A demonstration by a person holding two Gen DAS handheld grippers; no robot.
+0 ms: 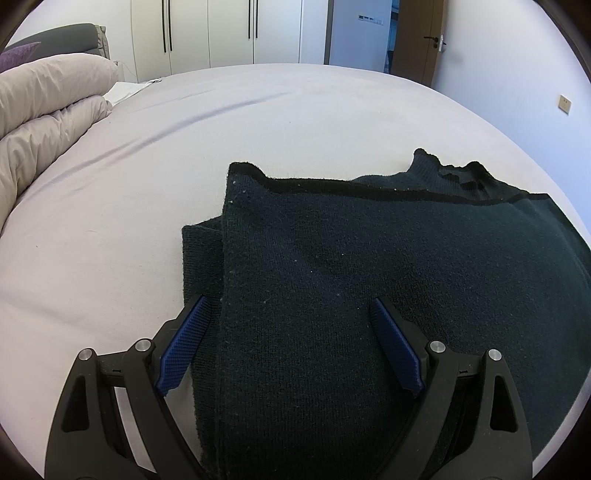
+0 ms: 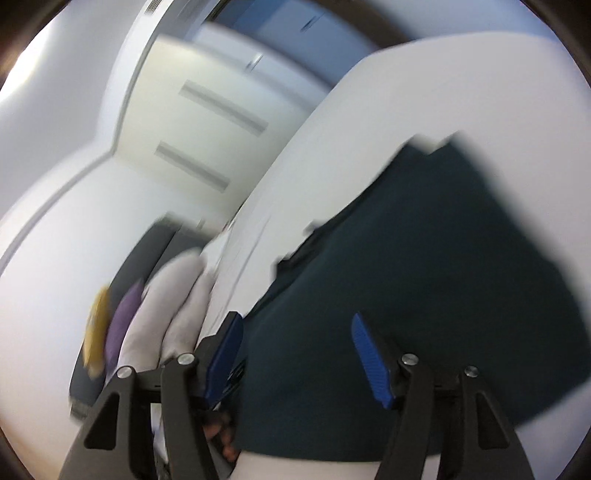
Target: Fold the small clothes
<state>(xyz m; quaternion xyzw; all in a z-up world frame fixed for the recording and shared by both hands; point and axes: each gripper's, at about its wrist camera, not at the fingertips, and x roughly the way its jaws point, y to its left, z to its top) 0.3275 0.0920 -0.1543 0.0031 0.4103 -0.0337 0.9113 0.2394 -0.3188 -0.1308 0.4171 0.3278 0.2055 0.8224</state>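
Observation:
A dark green knit sweater (image 1: 369, 280) lies folded on the pale bed sheet (image 1: 184, 122), its collar (image 1: 461, 173) at the far right. My left gripper (image 1: 288, 301) hangs just above the sweater's near left part, blue pads (image 1: 181, 350) spread wide, nothing pinched. The right wrist view is blurred and tilted. There the sweater (image 2: 424, 258) spreads behind my right gripper (image 2: 295, 317), whose jaws stand apart with no cloth pressed between the pads (image 2: 371, 362).
A rolled beige duvet (image 1: 48, 99) and grey and purple pillows (image 1: 22, 55) lie at the bed's left. White wardrobes (image 1: 207, 33) and a brown door (image 1: 417, 40) stand behind. A person's fingers (image 2: 223, 435) show low in the right wrist view.

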